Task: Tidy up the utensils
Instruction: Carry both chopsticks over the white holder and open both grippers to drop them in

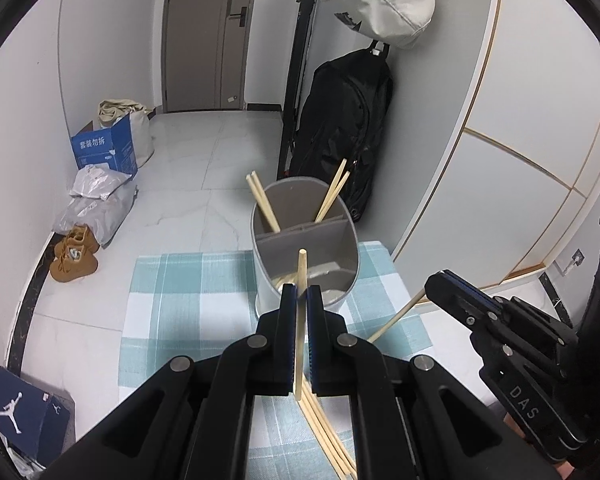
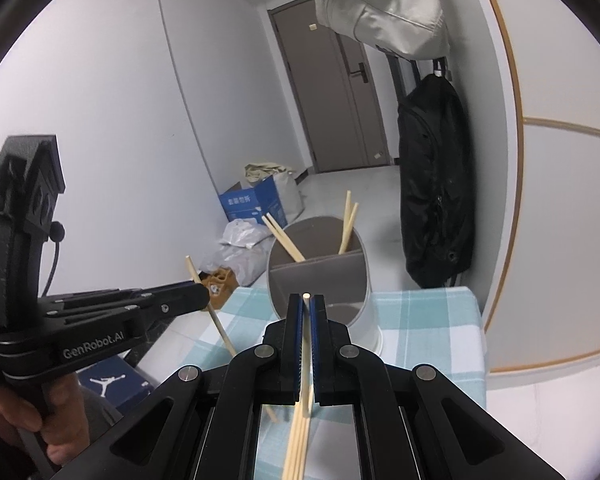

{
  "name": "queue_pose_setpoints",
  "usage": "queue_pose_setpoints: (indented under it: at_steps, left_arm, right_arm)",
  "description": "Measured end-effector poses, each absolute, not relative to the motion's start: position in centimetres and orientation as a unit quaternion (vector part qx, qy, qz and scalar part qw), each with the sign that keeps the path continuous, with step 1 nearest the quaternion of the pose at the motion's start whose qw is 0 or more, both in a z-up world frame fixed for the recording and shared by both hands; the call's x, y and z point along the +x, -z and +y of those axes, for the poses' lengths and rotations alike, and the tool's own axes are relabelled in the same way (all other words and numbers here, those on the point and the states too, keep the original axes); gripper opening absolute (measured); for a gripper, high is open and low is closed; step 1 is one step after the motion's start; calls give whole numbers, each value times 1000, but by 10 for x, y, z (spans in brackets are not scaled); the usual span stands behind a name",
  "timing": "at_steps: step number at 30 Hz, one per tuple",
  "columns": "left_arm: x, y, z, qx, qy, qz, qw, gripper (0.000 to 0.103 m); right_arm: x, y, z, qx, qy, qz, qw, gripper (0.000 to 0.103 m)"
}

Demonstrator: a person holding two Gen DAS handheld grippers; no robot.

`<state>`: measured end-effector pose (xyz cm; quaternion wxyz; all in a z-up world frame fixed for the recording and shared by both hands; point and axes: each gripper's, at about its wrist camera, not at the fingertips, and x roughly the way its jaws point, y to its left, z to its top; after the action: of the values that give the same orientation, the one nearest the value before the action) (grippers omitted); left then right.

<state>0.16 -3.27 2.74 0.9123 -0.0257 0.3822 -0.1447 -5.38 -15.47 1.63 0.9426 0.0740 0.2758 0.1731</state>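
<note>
A grey oval holder (image 1: 265, 280) (image 2: 320, 240) with a divider stands on a teal checked cloth (image 1: 180, 300) (image 2: 420, 320). Its far compartment holds two pairs of chopsticks (image 1: 262, 204) (image 2: 284, 238), each leaning outward. My left gripper (image 1: 301, 290) (image 2: 202, 294) is shut on one wooden chopstick (image 1: 300, 340) (image 2: 216, 320), held nearly upright just in front of the holder. My right gripper (image 2: 307, 300) (image 1: 440, 282) is shut on another chopstick (image 2: 307, 344) (image 1: 396, 320), to the right of the left one. Several loose chopsticks (image 1: 324, 428) (image 2: 296, 440) lie on the cloth beneath both grippers.
A black bag (image 1: 340, 120) and a white backpack (image 1: 380, 0) hang behind the holder. A blue box (image 1: 108, 152), plastic bags, brown shoes (image 1: 74, 256) and a shoebox (image 1: 24, 412) sit on the floor at left. A white cabinet (image 1: 520, 120) stands at right.
</note>
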Motion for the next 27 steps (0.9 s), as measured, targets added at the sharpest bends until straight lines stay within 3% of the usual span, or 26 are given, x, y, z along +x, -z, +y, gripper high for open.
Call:
queue_pose_setpoints:
  at_steps: [27]
  left_arm:
    - [79, -131, -36, -20, 168, 335, 927, 1]
  right_arm:
    - [24, -133, -187, 114, -152, 215, 958, 3]
